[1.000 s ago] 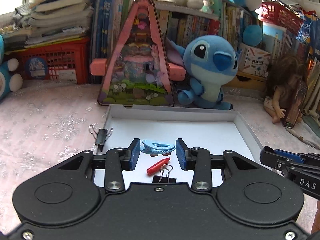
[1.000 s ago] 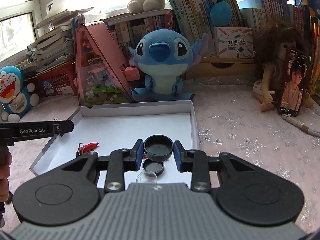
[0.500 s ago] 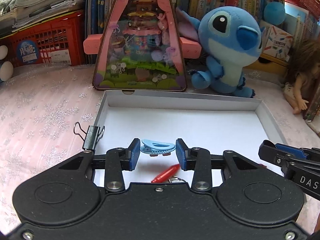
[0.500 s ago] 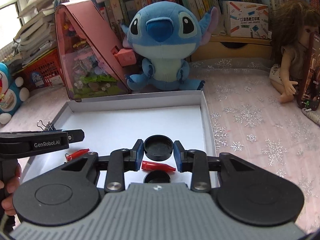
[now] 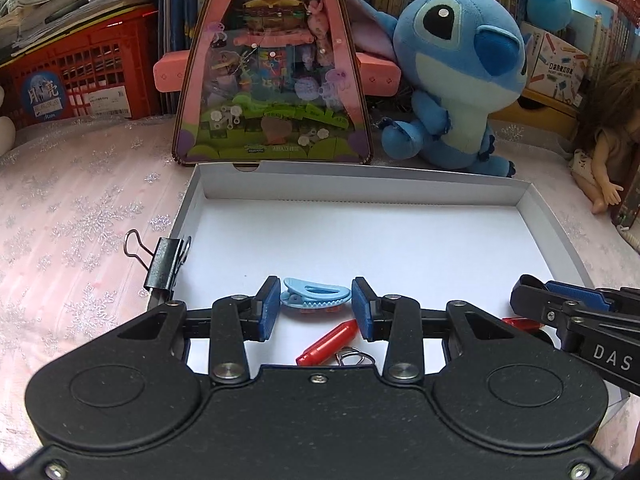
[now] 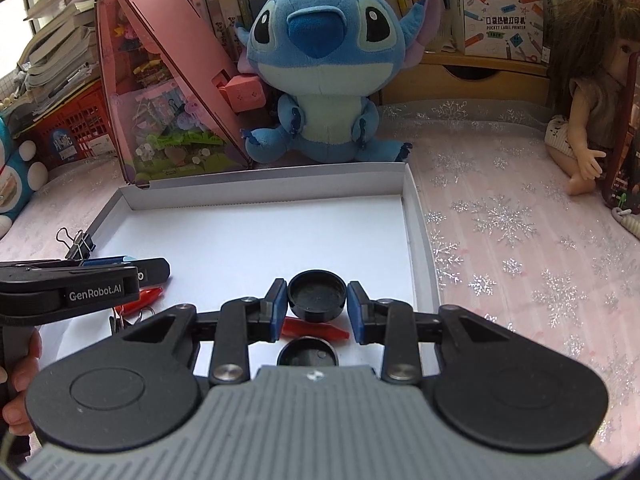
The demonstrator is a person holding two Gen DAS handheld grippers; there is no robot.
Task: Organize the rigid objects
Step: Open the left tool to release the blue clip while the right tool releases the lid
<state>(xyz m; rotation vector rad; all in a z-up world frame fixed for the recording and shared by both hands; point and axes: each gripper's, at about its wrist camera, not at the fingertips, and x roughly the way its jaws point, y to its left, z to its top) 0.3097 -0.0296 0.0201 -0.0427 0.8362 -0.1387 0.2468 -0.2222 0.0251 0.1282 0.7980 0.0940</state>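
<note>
Blue hair clip (image 5: 314, 295) left-view only; black cap (image 6: 317, 295) right-view only

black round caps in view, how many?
2. One black cap is clamped in the right gripper; a second cap lies in the white tray under it. The gripper body may hide more.

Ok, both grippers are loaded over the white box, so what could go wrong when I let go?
The left gripper holds the blue hair clip above a red clip; dropped, it may land on it. The right gripper's black cap could roll. The two grippers sit close together and may bump.
</note>
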